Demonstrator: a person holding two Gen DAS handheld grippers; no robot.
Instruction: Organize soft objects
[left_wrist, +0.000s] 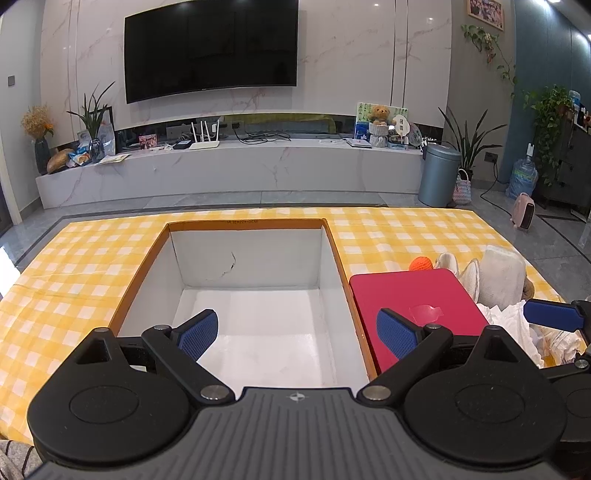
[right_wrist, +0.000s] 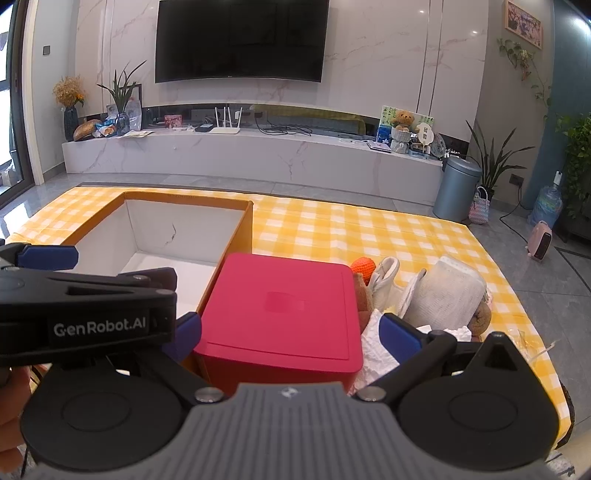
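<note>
An open cardboard box (left_wrist: 251, 258) with white inner walls and nothing inside stands on the yellow checked tablecloth (left_wrist: 74, 266); it also shows in the right wrist view (right_wrist: 155, 229). A red lidded box (left_wrist: 413, 295) (right_wrist: 280, 310) stands right of it. Beyond the red box lie soft things: an orange knitted ball (left_wrist: 421, 264) (right_wrist: 364, 266), white folded cloths (right_wrist: 447, 291) and crumpled white fabric (left_wrist: 509, 325). My left gripper (left_wrist: 295, 334) is open over the cardboard box. My right gripper (right_wrist: 291, 332) is open, its fingers on either side of the red box's near end.
The table's right edge (right_wrist: 517, 273) is near the soft pile. Beyond the table are a marble TV bench (left_wrist: 229, 166), a grey bin (left_wrist: 439, 173) and a pink heater (left_wrist: 524, 210) on the floor.
</note>
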